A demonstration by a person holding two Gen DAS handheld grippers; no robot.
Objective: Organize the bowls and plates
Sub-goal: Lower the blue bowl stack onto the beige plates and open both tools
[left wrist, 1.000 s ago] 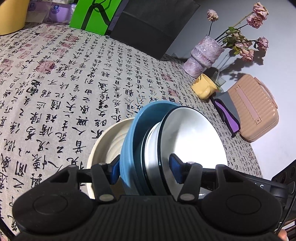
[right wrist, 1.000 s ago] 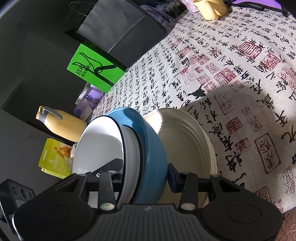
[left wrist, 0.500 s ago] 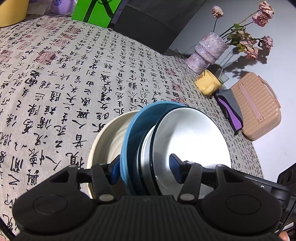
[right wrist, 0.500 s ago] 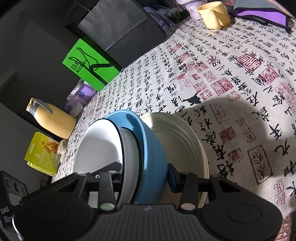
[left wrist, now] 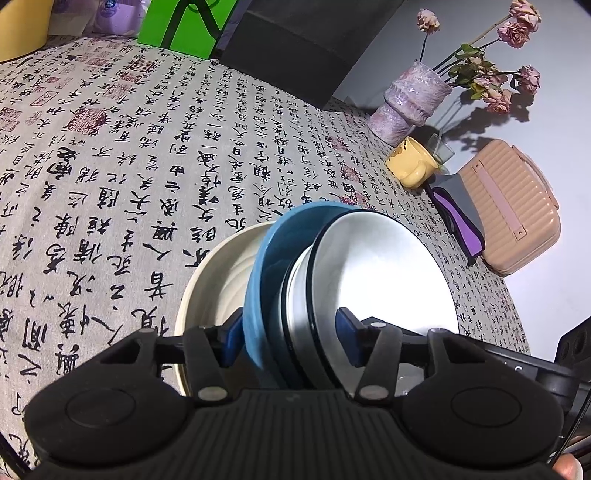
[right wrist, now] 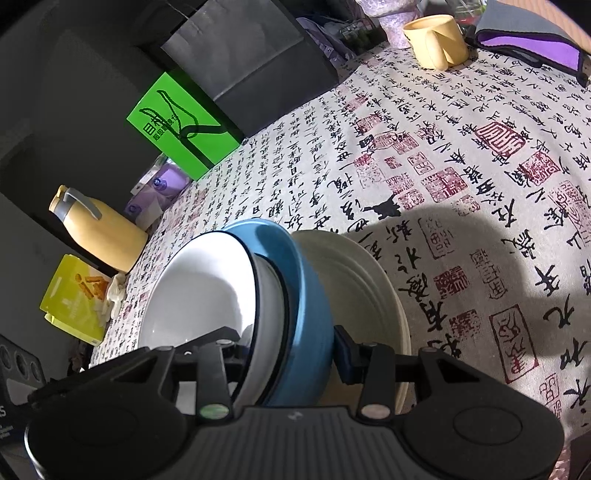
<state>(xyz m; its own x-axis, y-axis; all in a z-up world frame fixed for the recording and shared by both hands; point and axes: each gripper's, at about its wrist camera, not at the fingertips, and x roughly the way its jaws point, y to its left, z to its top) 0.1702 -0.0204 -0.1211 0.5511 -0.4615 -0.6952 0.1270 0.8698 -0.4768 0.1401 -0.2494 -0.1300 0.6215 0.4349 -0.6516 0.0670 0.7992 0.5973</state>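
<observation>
A blue bowl [left wrist: 266, 258] with white, black-rimmed bowls [left wrist: 384, 266] nested inside it stands tilted on edge. My left gripper [left wrist: 290, 341] is shut on this stack, one pad on the blue bowl's outside and the other inside the white bowl. From the opposite side my right gripper [right wrist: 286, 345] is also shut on the stack of blue bowl [right wrist: 295, 273] and white bowl [right wrist: 207, 288]. A cream ribbed plate [left wrist: 218, 273] lies on the tablecloth right behind the blue bowl, seen too in the right wrist view as a cream plate [right wrist: 362, 280]. Whether the stack touches it is hidden.
A yellow mug [left wrist: 410, 164], a purple vase of dried roses [left wrist: 410, 99], a pink case [left wrist: 513, 206] and a purple pouch [left wrist: 458, 218] stand at the far right. A green bag [left wrist: 177, 26] and black bag [left wrist: 303, 40] line the back. A yellow jug [right wrist: 99, 229] and yellow box [right wrist: 74, 299] are at the left edge.
The right wrist view has rolled a little, so the table sits more level in it. The bowl stack stays gripped by both grippers in the same place.
</observation>
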